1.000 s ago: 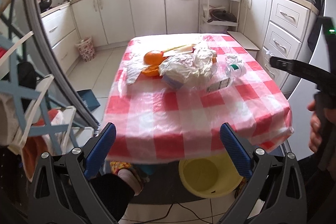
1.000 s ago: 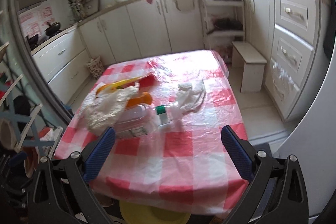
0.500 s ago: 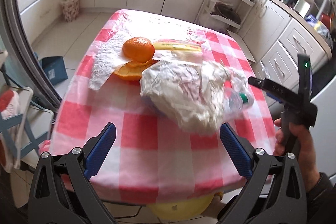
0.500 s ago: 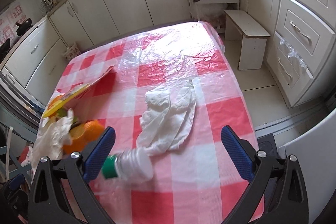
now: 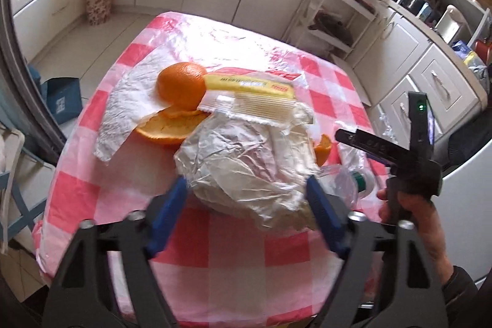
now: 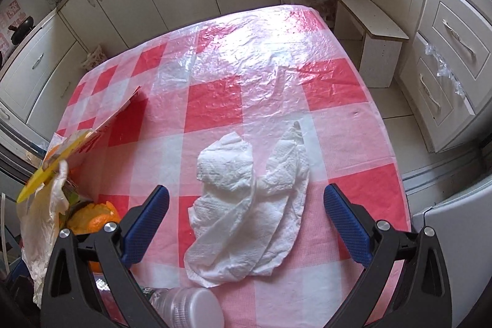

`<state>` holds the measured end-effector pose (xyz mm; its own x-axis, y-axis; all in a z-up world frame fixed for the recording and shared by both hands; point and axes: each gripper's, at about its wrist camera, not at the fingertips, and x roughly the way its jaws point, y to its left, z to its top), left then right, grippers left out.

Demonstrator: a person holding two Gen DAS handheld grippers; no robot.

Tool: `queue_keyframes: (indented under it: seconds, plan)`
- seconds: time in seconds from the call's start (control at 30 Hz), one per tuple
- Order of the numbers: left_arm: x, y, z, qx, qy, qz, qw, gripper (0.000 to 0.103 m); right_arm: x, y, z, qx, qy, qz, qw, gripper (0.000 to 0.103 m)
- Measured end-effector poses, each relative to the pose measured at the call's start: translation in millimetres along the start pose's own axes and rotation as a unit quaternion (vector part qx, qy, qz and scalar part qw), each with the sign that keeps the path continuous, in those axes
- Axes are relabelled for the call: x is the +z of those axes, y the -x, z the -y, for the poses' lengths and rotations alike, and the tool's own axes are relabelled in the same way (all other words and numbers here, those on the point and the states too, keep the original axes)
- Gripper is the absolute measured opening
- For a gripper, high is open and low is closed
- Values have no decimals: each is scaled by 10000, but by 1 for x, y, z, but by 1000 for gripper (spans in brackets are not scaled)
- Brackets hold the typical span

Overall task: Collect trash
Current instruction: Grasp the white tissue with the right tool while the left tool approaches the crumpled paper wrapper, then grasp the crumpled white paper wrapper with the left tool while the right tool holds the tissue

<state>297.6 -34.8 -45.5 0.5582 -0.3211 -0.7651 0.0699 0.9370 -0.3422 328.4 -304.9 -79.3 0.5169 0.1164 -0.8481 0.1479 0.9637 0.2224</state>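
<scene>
A crumpled clear plastic bag (image 5: pixel 249 168) lies on the red-and-white checked table (image 5: pixel 92 183). My left gripper (image 5: pixel 246 205) straddles it; its jaws are closing, with the blue pads at the bag's two sides. Behind the bag sit an orange (image 5: pixel 181 85), orange peel (image 5: pixel 169 128) and a yellow wrapper (image 5: pixel 249 85). A clear bottle with a green cap (image 5: pixel 356 177) lies to its right. My right gripper (image 6: pixel 247 220) hangs open over a crumpled white paper towel (image 6: pixel 246 214), pads apart from it. The bottle (image 6: pixel 187 309) shows at the bottom edge.
A hand (image 5: pixel 409 211) holds the right gripper at the table's right edge. A white plastic sheet (image 5: pixel 123 103) lies left of the orange. On the floor are a blue box (image 5: pixel 61 100), a small basket (image 5: pixel 98 2) and a white stool (image 6: pixel 369 29). Cabinets line the walls.
Both grippers have come in lower over the table. The left jaws have narrowed around the plastic bag. The right gripper now sits over the paper towel.
</scene>
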Motion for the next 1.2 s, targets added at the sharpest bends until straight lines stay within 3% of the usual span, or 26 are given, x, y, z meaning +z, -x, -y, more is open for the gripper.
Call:
queue_keyframes:
  seconds: [0.1, 0.23, 0.27, 0.33, 0.4, 0.47, 0.53, 0.63, 0.7, 0.8, 0.93, 1.1, 1.2]
  plan:
    - [3, 5, -7, -143, 63, 24, 9999, 32, 3, 1, 1, 18, -54, 29, 10000, 97]
    - [3, 19, -15, -157, 3, 196, 9997, 9, 4, 0, 3, 54, -82, 21, 9999, 90]
    - [2, 22, -17, -187, -29, 232, 9996, 5, 4, 1, 2, 45, -53, 25, 10000, 83]
    - [0, 28, -23, -244, -15, 296, 9993, 4, 3, 2, 0, 56, 7, 33, 10000, 73]
    - [-1, 33, -28, -240, -20, 378, 9990, 3, 2, 3, -1, 95, 46, 40, 9999, 54]
    - [-2, 36, -31, -228, -20, 386, 9990, 3, 0, 3, -2, 205, 39, 10, 9998, 47]
    - [-4, 32, -33, -315, 15, 250, 9992, 3, -1, 4, -1, 237, 44, -10, 9997, 47]
    - [-8, 25, -33, -628, 130, 9, 9979, 10, -3, 6, 1, 282, 22, -43, 9996, 53]
    - [-12, 20, -24, -676, 23, -59, 9977, 41, -5, 7, 0, 215, 54, -22, 9998, 60]
    - [-18, 21, -3, -623, -258, 112, 9977, 65, -8, 7, -5, 120, 240, 5, 9996, 60]
    - [-23, 19, 30, -412, -830, 263, 9953, 70, -9, 6, -9, 155, 362, -3, 9992, 46]
    - [-38, 19, 61, -6, -1742, 425, 9838, 72, -11, 6, -6, 372, 402, -15, 9985, 26]
    - [-42, 16, 63, 75, -1853, 358, 9820, 72, -11, 12, -6, 457, 382, 52, 9982, 17]
